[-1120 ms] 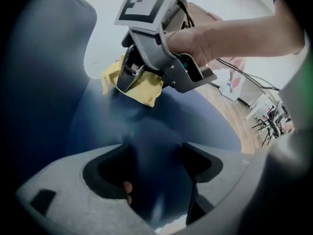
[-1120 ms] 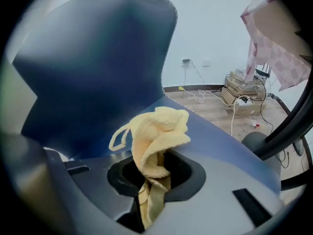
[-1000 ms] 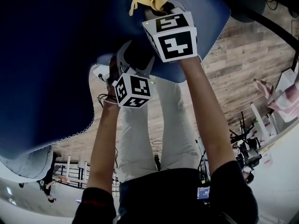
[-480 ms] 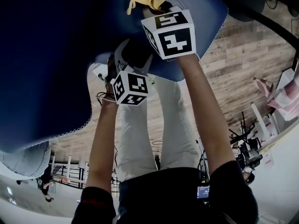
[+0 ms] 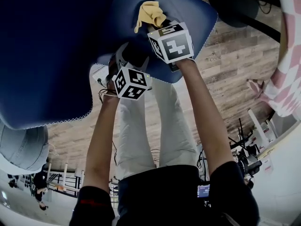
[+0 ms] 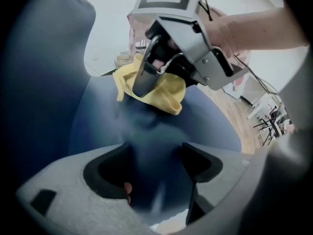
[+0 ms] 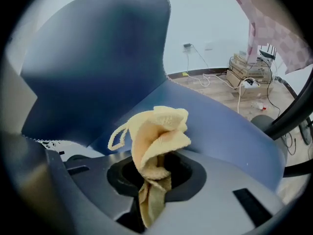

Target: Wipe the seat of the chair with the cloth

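A blue chair fills the head view, its seat [image 5: 190, 8] ahead of me and its tall back [image 5: 47, 41] at the left. My right gripper [image 5: 157, 25] is over the seat, shut on a bunched yellow cloth [image 5: 149, 13]. The right gripper view shows the cloth [image 7: 157, 131] standing up out of the jaws of the right gripper [image 7: 155, 175], with the seat [image 7: 225, 126] behind. My left gripper [image 5: 123, 60] is at the seat's near edge. In the left gripper view, blue seat material fills the gap of the left gripper [image 6: 155, 165]. The right gripper [image 6: 146, 80] and cloth [image 6: 166, 91] lie ahead.
Wood-plank floor [image 5: 235, 65] lies around the chair. A pink checkered fabric [image 5: 287, 55] hangs at the right. A dark chair base [image 5: 237, 8] stands beyond the seat. Cables and stacked boxes [image 7: 249, 70] sit by the far wall. The person's legs [image 5: 160, 126] stand below the seat's edge.
The right gripper has drawn the cloth a little toward the seat's near edge. The left gripper has stayed at the edge. The head view has shifted, showing more checkered fabric.
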The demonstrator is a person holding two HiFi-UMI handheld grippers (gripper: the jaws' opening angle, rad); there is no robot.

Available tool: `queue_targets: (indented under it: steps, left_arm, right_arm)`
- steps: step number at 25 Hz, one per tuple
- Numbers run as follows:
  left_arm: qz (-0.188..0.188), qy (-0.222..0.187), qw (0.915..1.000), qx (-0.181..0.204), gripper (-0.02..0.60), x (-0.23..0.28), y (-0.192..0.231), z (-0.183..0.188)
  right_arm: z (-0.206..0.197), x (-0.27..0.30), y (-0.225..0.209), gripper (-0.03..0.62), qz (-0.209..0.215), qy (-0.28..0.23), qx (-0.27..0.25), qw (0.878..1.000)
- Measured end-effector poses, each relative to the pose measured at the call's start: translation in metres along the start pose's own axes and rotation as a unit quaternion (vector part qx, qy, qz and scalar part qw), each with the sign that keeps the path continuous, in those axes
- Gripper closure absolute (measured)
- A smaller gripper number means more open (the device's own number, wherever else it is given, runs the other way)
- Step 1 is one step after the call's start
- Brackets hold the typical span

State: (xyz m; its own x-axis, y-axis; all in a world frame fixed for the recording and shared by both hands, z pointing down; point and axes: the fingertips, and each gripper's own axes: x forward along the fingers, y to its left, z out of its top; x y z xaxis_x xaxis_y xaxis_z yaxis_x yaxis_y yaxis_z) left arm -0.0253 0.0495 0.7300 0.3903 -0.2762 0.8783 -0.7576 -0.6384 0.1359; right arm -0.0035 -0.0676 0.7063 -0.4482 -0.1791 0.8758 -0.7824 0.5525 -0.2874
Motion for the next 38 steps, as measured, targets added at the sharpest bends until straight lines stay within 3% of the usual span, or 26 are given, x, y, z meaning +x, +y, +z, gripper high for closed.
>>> queue_targets:
  steps: [5,10,13,15,18,21,24,31,34,38]
  left_arm:
    - [-0.011,0.057,0.9982,-0.011,0.241,-0.012,-0.005,-0.006]
    - [-0.045,0.153,0.9868,-0.027,0.241,-0.038,-0.021,-0.043]
    - [-0.051,0.165,0.9841,-0.042,0.243,-0.067,-0.032,-0.053]
    - [-0.051,0.166,0.9839,-0.044,0.272,-0.091,-0.043,-0.051]
    - [-0.046,0.157,0.9857,-0.040,0.388,-0.128,-0.048,-0.039]
    - [-0.050,0.127,0.9887,-0.061,0.426,-0.156,-0.042,-0.008]
    - [-0.025,0.076,0.9932,-0.084,0.483,-0.180,-0.021,0.040]
    - [-0.008,-0.036,0.9924,-0.117,0.544,-0.283,0.001,0.152]
    - [0.007,-0.106,0.9857,-0.131,0.551,-0.338,0.021,0.199]
    - [0.036,-0.208,0.9682,-0.134,0.551,-0.413,0.030,0.263]
  right_arm:
    - [-0.061,-0.024,0.012,0.523,0.016,0.073,0.019,0.997]
    - [-0.138,-0.058,0.033,0.523,0.042,0.164,0.010,0.986]
    - [-0.159,-0.084,0.048,0.523,0.066,0.182,-0.015,0.981]
    - [-0.158,-0.107,0.054,0.523,0.070,0.179,-0.026,0.981]
    - [-0.135,-0.141,0.064,0.523,0.069,0.150,-0.030,0.986]
    - [-0.091,-0.174,0.065,0.523,0.052,0.102,-0.037,0.993]
    - [-0.038,-0.211,0.065,0.523,0.039,0.039,-0.046,0.997]
    - [0.054,-0.307,0.086,0.523,0.014,-0.067,-0.098,0.993]
    - [0.098,-0.347,0.094,0.523,0.005,-0.127,-0.107,0.986]
    - [0.151,-0.412,0.103,0.523,-0.008,-0.203,-0.117,0.972]
